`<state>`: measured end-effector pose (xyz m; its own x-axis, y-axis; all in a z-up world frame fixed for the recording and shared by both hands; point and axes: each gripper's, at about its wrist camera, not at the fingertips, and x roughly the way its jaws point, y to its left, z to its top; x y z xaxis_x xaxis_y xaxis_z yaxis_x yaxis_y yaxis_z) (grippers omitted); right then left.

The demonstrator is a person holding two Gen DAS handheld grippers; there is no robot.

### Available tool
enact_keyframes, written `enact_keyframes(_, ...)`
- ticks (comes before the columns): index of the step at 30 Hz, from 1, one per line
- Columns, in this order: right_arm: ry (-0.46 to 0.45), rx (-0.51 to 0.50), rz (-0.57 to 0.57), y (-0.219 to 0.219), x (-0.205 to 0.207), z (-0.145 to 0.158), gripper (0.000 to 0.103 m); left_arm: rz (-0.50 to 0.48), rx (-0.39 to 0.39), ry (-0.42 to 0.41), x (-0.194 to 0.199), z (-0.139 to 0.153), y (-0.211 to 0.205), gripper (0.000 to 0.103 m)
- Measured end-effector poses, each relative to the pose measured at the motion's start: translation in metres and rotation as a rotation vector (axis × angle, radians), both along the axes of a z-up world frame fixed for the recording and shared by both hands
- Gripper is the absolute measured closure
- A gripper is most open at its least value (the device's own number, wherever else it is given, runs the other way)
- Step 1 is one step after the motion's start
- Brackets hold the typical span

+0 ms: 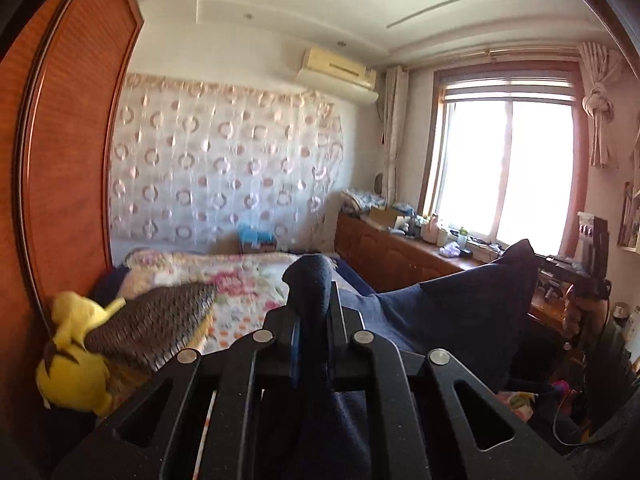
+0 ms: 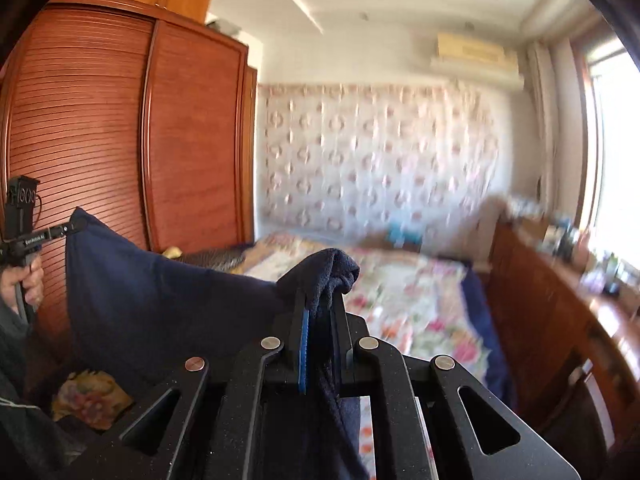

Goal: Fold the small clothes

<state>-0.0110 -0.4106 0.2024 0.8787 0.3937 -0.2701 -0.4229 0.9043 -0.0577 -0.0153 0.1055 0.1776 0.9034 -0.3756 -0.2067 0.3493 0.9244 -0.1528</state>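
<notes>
A dark navy garment (image 1: 460, 304) hangs in the air, stretched between my two grippers above the bed. My left gripper (image 1: 314, 300) is shut on one bunched corner, which pokes up past the fingertips. The cloth rises to a peak on the right, where my right gripper (image 1: 538, 258) holds the other corner. In the right wrist view, my right gripper (image 2: 320, 308) is shut on a bunched navy corner, and the garment (image 2: 160, 300) spreads left to the left gripper (image 2: 72, 225), held by a hand (image 2: 24, 280). The garment's lower part is hidden below the grippers.
A bed with a floral quilt (image 1: 240, 280) lies ahead and below. A yellow plush toy (image 1: 76, 360) and a dark woven pillow (image 1: 160, 320) sit at its left. A wooden wardrobe (image 2: 100, 120) stands left; a cluttered low cabinet (image 1: 400, 248) runs under the window.
</notes>
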Motion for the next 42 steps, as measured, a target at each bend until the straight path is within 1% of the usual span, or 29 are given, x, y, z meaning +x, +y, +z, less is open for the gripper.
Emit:
enact_keyframes(4,-0.097,-0.023,-0.022,-0.002,-0.007,0.04,0.095,0.032,0.01,-0.077,0.006,0.031,0.008,0.092)
enact_keyframes(8,-0.148,-0.038,-0.028,-0.001,-0.012,0.063,0.095,0.05,0.013,-0.136,0.006,0.05,0.015,0.092)
enact_keyframes(11,-0.162,-0.052,-0.027,0.001,-0.014,0.067,0.095,0.059,0.021,-0.161,0.006,0.058,0.018,0.092)
enact_keyframes(12,-0.164,-0.06,-0.031,0.004,-0.011,0.065,0.095,0.073,0.034,-0.166,0.011,0.058,0.018,0.092)
enact_keyframes(13,-0.163,-0.077,-0.04,0.006,-0.008,0.059,0.095,0.083,0.042,-0.166,0.014,0.058,0.018,0.092)
enact_keyframes(15,-0.143,-0.091,-0.054,0.014,0.008,0.045,0.095,0.112,0.062,-0.147,0.034,0.051,0.018,0.092)
enact_keyframes(17,-0.099,-0.086,-0.054,0.02,0.032,0.034,0.095,0.124,0.07,-0.103,0.061,0.035,0.015,0.092)
enact_keyframes(18,-0.08,-0.092,-0.058,0.023,0.048,0.028,0.095,0.128,0.075,-0.077,0.08,0.023,0.014,0.092)
enact_keyframes(20,-0.035,-0.103,-0.069,0.033,0.086,0.015,0.095,0.142,0.097,-0.022,0.118,-0.003,0.006,0.092)
enact_keyframes(21,-0.012,-0.11,-0.073,0.039,0.107,0.004,0.095,0.158,0.121,0.005,0.143,-0.022,0.0,0.092)
enact_keyframes(22,0.013,-0.116,-0.074,0.045,0.132,-0.012,0.095,0.181,0.157,0.039,0.173,-0.045,-0.008,0.092)
enact_keyframes(23,0.036,-0.123,-0.078,0.052,0.154,-0.028,0.095,0.196,0.176,0.062,0.19,-0.059,-0.014,0.092)
enact_keyframes(24,0.064,-0.131,-0.085,0.059,0.178,-0.046,0.095,0.209,0.191,0.099,0.216,-0.081,-0.021,0.092)
enact_keyframes(25,0.103,-0.133,-0.094,0.065,0.204,-0.068,0.095,0.211,0.197,0.132,0.237,-0.101,-0.027,0.092)
enact_keyframes(26,0.148,-0.134,-0.103,0.071,0.231,-0.091,0.095,0.215,0.209,0.185,0.265,-0.127,-0.033,0.092)
enact_keyframes(27,0.2,-0.137,-0.121,0.076,0.259,-0.118,0.095,0.215,0.215,0.219,0.281,-0.142,-0.038,0.091)
enact_keyframes(28,0.256,-0.139,-0.14,0.081,0.281,-0.139,0.095,0.203,0.223,0.269,0.299,-0.16,-0.043,0.09)
enact_keyframes(29,0.313,-0.142,-0.152,0.085,0.3,-0.157,0.095,0.179,0.23,0.335,0.315,-0.18,-0.049,0.088)
enact_keyframes(31,0.408,-0.16,-0.191,0.094,0.327,-0.19,0.093,0.154,0.222,0.381,0.325,-0.199,-0.053,0.069)
enact_keyframes(32,0.422,-0.173,-0.209,0.097,0.334,-0.196,0.091,0.144,0.216,0.38,0.324,-0.203,-0.054,0.053)
enact_keyframes(33,0.429,-0.179,-0.219,0.1,0.338,-0.2,0.089,0.134,0.218,0.375,0.323,-0.204,-0.056,0.046)
enact_keyframes(34,0.433,-0.178,-0.22,0.102,0.341,-0.199,0.084,0.134,0.224,0.378,0.323,-0.201,-0.057,0.042)
enact_keyframes(35,0.431,-0.175,-0.219,0.104,0.34,-0.197,0.079,0.131,0.225,0.382,0.321,-0.2,-0.057,0.034)
enact_keyframes(36,0.426,-0.173,-0.22,0.105,0.338,-0.193,0.068,0.124,0.217,0.378,0.314,-0.196,-0.058,0.03)
enact_keyframes(37,0.419,-0.173,-0.222,0.109,0.336,-0.188,0.054,0.113,0.21,0.371,0.308,-0.192,-0.059,0.029)
enact_keyframes(38,0.409,-0.177,-0.228,0.11,0.331,-0.185,0.048,0.104,0.212,0.368,0.303,-0.187,-0.06,0.026)
enact_keyframes(39,0.395,-0.18,-0.235,0.112,0.326,-0.178,0.039,0.09,0.217,0.364,0.298,-0.182,-0.063,0.025)
enact_keyframes(40,0.381,-0.179,-0.237,0.111,0.313,-0.18,0.036,0.086,0.22,0.36,0.292,-0.18,-0.061,0.025)
enact_keyframes(42,0.37,-0.173,-0.231,0.111,0.294,-0.18,0.036,0.085,0.228,0.354,0.278,-0.173,-0.063,0.025)
